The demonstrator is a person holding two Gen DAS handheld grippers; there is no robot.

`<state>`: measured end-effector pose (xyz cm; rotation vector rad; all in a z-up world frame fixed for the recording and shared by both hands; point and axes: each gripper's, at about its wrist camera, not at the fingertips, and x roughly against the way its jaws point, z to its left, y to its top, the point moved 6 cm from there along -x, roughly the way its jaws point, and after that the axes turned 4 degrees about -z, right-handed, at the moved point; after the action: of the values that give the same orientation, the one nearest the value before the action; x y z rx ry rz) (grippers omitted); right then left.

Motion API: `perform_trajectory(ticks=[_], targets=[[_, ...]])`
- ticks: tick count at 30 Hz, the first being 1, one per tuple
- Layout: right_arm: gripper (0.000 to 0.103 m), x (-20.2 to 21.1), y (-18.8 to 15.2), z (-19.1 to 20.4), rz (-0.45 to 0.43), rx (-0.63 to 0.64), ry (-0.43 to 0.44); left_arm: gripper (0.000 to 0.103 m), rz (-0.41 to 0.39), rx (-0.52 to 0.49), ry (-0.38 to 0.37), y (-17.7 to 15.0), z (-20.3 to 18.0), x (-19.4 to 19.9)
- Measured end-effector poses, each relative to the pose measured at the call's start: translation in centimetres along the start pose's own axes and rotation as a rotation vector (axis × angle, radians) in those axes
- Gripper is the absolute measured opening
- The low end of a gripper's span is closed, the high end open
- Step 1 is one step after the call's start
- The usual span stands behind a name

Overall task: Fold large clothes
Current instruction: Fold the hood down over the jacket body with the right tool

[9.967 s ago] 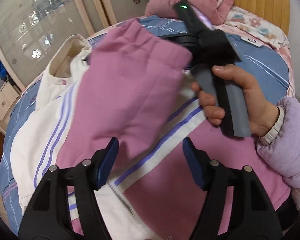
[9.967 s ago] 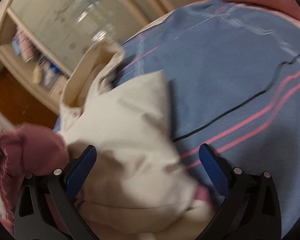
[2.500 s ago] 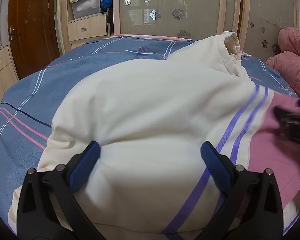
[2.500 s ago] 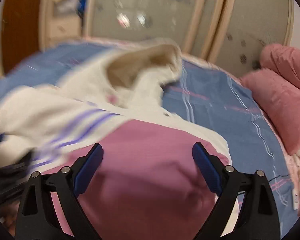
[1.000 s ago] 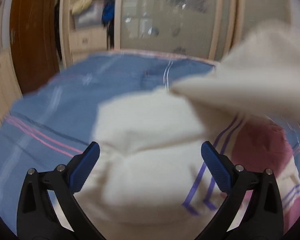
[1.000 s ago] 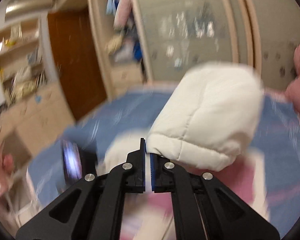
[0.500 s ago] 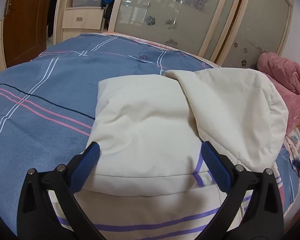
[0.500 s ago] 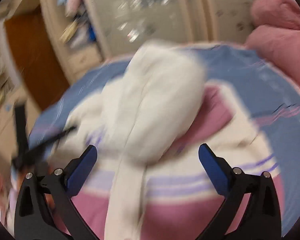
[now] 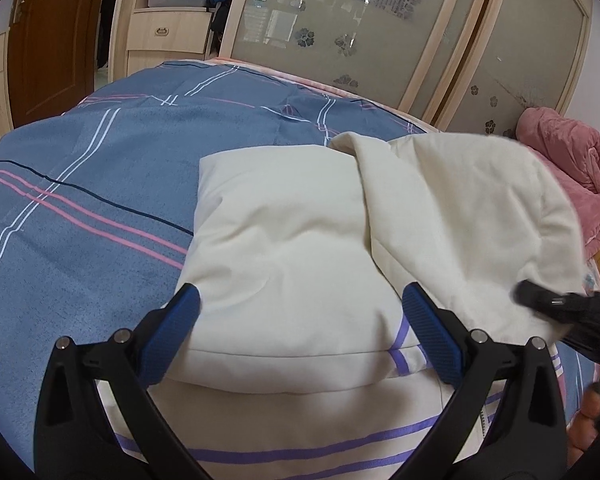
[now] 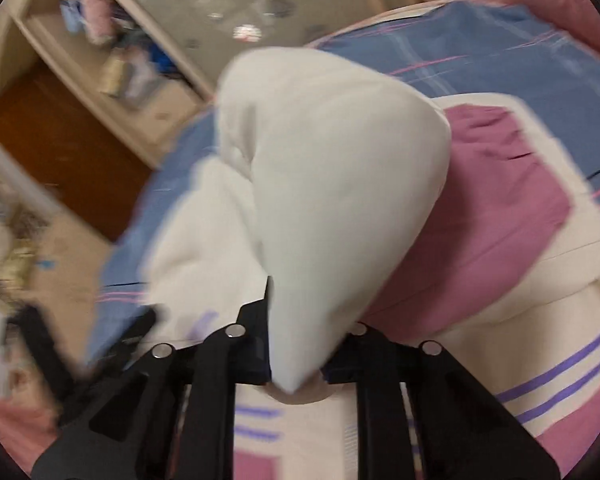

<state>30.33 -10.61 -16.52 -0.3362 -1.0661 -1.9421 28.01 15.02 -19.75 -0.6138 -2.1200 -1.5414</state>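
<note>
A cream padded jacket with purple stripes and pink panels lies folded on the bed. Its cream hood is draped over the right part of the fold. My left gripper hovers open just above the near edge of the folded part, with nothing gripped. In the blurred right wrist view the hood bulges up, and its lower tip sits between the closing jaws of my right gripper, pinched there. The right gripper's dark tip shows at the hood's right edge.
The bed's blue sheet with pink and white stripes spreads to the left and back. A pink quilt is bunched at the right. Frosted wardrobe doors, drawers and a brown door stand behind the bed. A hand shows at lower right.
The hood, held up a second ago, now lies on the folded jacket. The right gripper opened wide, rolled, sank, and its jaws have come together on the hood's tip. The left gripper is steady.
</note>
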Motion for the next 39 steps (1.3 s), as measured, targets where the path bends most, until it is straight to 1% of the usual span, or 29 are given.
perform_trajectory(ticks=[1,3,5,6,8,10,11,13,14,15,16,17,18,19,20,21,22,23,24,26,27,28,29,31,32,34,35,37,39], targets=[[0.014,0.8,-0.2,1.3,0.0,-0.006,0.075,0.101,0.002,0.002,0.0,0.0,0.0,0.0],[0.014,2.3,-0.6,2.5,-0.006,-0.027,0.173,0.101,0.002,-0.002,0.003,0.0,0.0,-0.1],[0.014,3.2,-1.2,2.5,-0.008,-0.06,0.231,0.101,0.0,-0.005,0.0,0.0,-0.1,0.0],[0.014,3.2,-1.7,2.0,-0.002,-0.065,0.222,0.101,0.0,-0.007,0.001,-0.1,-0.1,0.0],[0.013,2.3,-3.7,0.8,0.028,-0.006,0.097,0.101,0.001,-0.015,0.005,-0.1,-0.2,-0.1],[0.011,0.6,-5.4,-0.5,0.071,0.052,-0.031,0.101,0.003,-0.028,0.011,-0.2,-0.4,-0.2],[0.011,0.0,-6.5,-1.7,0.093,0.045,-0.058,0.101,0.004,-0.035,0.012,-0.3,-0.5,-0.2],[0.014,-0.1,-6.8,-2.3,0.089,0.031,-0.058,0.101,0.004,-0.048,0.018,-0.5,-0.6,-0.2],[0.028,0.4,-6.5,-2.3,0.079,0.035,-0.067,0.101,0.002,-0.057,0.024,-0.6,-0.7,-0.3],[0.048,1.0,-6.4,-2.4,0.068,0.042,-0.086,0.101,0.001,-0.067,0.032,-0.7,-0.8,-0.3],[0.057,1.9,-6.1,-2.2,0.049,0.054,-0.118,0.101,0.0,-0.074,0.038,-0.7,-0.8,-0.4],[0.063,3.2,-5.3,-1.9,-0.004,0.082,-0.163,0.101,0.0,-0.082,0.045,-0.8,-0.9,-0.5],[0.063,4.1,-5.2,-2.0,-0.043,0.101,-0.194,0.101,0.001,-0.087,0.05,-0.8,-1.0,-0.6],[0.063,5.2,-4.6,-1.8,-0.104,0.124,-0.243,0.101,0.001,-0.094,0.056,-0.8,-1.1,-0.7],[0.063,6.8,-3.5,-1.4,-0.202,0.149,-0.301,0.101,0.001,-0.101,0.061,-0.9,-1.1,-0.7],[0.063,7.9,-2.4,-0.4,-0.275,0.18,-0.314,0.101,0.0,-0.105,0.063,-0.9,-1.1,-0.7],[0.063,8.1,-1.8,0.3,-0.304,0.205,-0.311,0.101,0.001,-0.108,0.064,-0.9,-1.2,-0.7],[0.063,8.1,-0.5,1.9,-0.326,0.267,-0.314,0.101,0.001,-0.112,0.067,-0.9,-1.2,-0.7],[0.063,7.5,0.3,2.8,-0.327,0.304,-0.319,0.101,0.003,-0.116,0.072,-1.0,-1.2,-0.8],[0.063,5.7,2.2,5.7,-0.316,0.399,-0.336,0.101,0.006,-0.124,0.078,-1.0,-1.2,-0.9],[0.063,4.8,2.8,6.4,-0.319,0.424,-0.335,0.101,0.007,-0.13,0.083,-1.1,-1.3,-0.9],[0.063,3.4,3.8,8.0,-0.32,0.463,-0.326,0.101,0.008,-0.134,0.086,-1.1,-1.2,-1.0],[0.063,2.9,4.0,8.4,-0.312,0.482,-0.314,0.101,0.01,-0.14,0.09,-1.1,-1.2,-1.1],[0.063,0.8,4.9,9.1,-0.262,0.487,-0.298,0.101,0.02,-0.151,0.105,-1.3,-1.2,-1.4],[0.063,-1.0,5.4,9.0,-0.201,0.472,-0.274,0.101,0.024,-0.157,0.112,-1.4,-1.2,-1.6],[0.062,-3.4,5.1,8.3,-0.101,0.394,-0.225,0.101,0.037,-0.179,0.132,-1.7,-1.3,-2.0],[0.061,-4.6,5.0,7.1,-0.068,0.339,-0.229,0.101,0.039,-0.187,0.138,-1.8,-1.4,-2.0],[0.059,-5.4,4.9,5.3,-0.063,0.298,-0.272,0.101,0.042,-0.197,0.145,-1.9,-1.4,-2.1],[0.056,-5.3,4.3,2.1,-0.068,0.261,-0.332,0.101,0.044,-0.198,0.145,-1.9,-1.4,-2.1]])
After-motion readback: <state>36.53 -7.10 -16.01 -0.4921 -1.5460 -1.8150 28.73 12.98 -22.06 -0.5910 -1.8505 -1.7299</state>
